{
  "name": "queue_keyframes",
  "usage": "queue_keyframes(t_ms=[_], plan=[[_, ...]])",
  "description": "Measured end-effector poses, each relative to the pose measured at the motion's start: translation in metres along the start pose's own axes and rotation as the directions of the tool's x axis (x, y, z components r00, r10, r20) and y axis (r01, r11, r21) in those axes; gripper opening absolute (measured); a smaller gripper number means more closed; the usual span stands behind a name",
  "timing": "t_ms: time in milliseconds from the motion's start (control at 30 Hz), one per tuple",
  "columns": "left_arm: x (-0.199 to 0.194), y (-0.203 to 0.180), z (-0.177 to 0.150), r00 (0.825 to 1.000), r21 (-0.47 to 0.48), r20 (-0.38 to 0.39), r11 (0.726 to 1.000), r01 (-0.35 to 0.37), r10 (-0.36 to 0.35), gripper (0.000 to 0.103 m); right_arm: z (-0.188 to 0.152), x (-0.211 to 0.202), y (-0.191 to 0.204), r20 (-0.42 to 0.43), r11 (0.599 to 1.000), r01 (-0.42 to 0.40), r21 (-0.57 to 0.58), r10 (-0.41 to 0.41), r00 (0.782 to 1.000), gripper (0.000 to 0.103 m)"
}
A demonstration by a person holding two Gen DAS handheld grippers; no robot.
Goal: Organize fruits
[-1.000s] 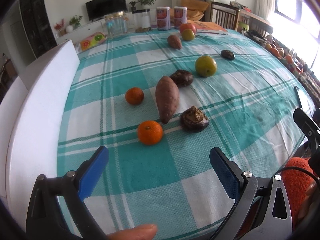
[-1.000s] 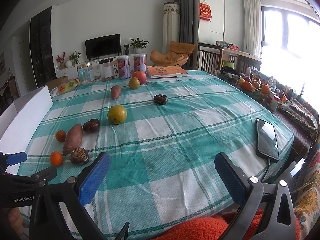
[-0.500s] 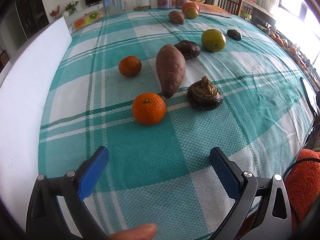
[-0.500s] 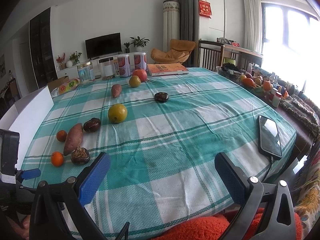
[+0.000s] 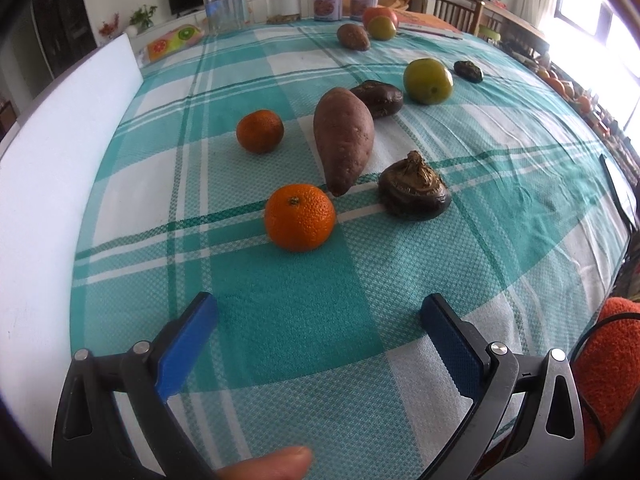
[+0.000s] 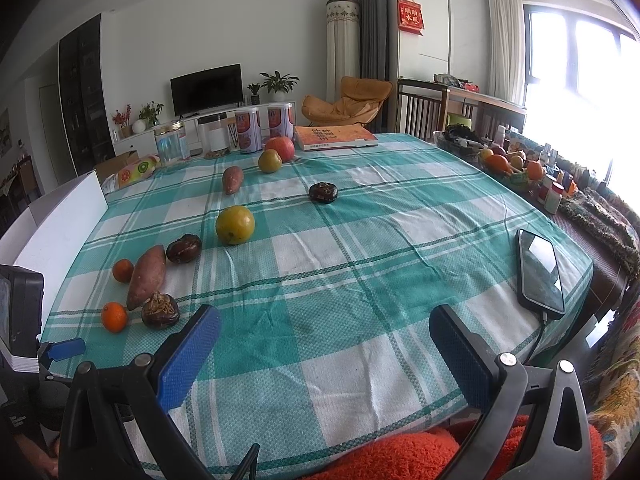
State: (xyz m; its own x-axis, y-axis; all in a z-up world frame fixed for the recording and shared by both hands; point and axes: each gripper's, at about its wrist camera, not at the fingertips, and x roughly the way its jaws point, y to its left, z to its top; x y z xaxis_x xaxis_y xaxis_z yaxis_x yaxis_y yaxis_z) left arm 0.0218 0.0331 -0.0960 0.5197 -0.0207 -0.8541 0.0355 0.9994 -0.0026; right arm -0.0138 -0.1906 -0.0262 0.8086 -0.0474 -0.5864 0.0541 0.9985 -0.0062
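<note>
My left gripper is open and empty, low over the green checked tablecloth, just short of a near mandarin. Beyond it lie a sweet potato, a brown taro, a second mandarin, a dark root and a yellow-green apple. My right gripper is open and empty above the table's near edge. In the right wrist view the near mandarin, the sweet potato, the taro and the apple lie at the left.
A white foam board stands along the table's left edge. A phone on a cable lies at the right edge. Cans, jars, a book, a red apple and a small sweet potato sit at the far end.
My left gripper has moved forward and lower toward the near mandarin, which now looks larger. My right gripper has barely moved. Both stay open.
</note>
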Motion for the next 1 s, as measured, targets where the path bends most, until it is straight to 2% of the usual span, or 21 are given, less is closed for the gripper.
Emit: queue_keyframes(t_ms=[267, 433, 567, 700, 800, 867, 1000], plan=[[0.000, 0.000, -0.001, 1.000, 0.002, 0.005, 1.000, 0.003, -0.003, 0.103, -0.001, 0.000, -0.001, -0.003, 1.000, -0.001, 0.003, 0.001, 1.000, 0.103], [-0.002, 0.001, -0.004, 0.998, 0.031, 0.050, 0.999, 0.026, -0.027, 0.103, -0.004, -0.001, 0.002, -0.009, 1.000, -0.003, 0.003, 0.003, 1.000, 0.103], [-0.001, 0.005, 0.001, 0.998, 0.028, 0.031, 0.998, 0.050, -0.051, 0.102, -0.005, 0.000, 0.003, -0.016, 1.000, -0.006, 0.002, 0.006, 1.000, 0.103], [-0.002, 0.024, 0.012, 0.990, -0.022, -0.006, 0.989, 0.143, -0.144, 0.101, -0.003, 0.004, 0.002, -0.032, 1.000, -0.013, 0.008, 0.013, 0.999, 0.103], [-0.007, 0.044, 0.018, 0.977, -0.092, 0.019, 0.972, 0.215, -0.214, 0.100, -0.003, 0.005, 0.001, -0.045, 1.000, -0.019, 0.015, 0.020, 0.999, 0.103], [-0.012, 0.047, 0.023, 0.970, -0.072, 0.048, 0.968, 0.242, -0.239, 0.100, -0.003, 0.007, 0.000, -0.056, 1.000, -0.022, 0.018, 0.023, 0.998, 0.103], [-0.013, 0.029, 0.032, 0.967, 0.048, 0.084, 0.970, 0.238, -0.241, 0.099, -0.001, 0.009, 0.000, -0.064, 1.000, -0.024, 0.018, 0.025, 0.998, 0.103]])
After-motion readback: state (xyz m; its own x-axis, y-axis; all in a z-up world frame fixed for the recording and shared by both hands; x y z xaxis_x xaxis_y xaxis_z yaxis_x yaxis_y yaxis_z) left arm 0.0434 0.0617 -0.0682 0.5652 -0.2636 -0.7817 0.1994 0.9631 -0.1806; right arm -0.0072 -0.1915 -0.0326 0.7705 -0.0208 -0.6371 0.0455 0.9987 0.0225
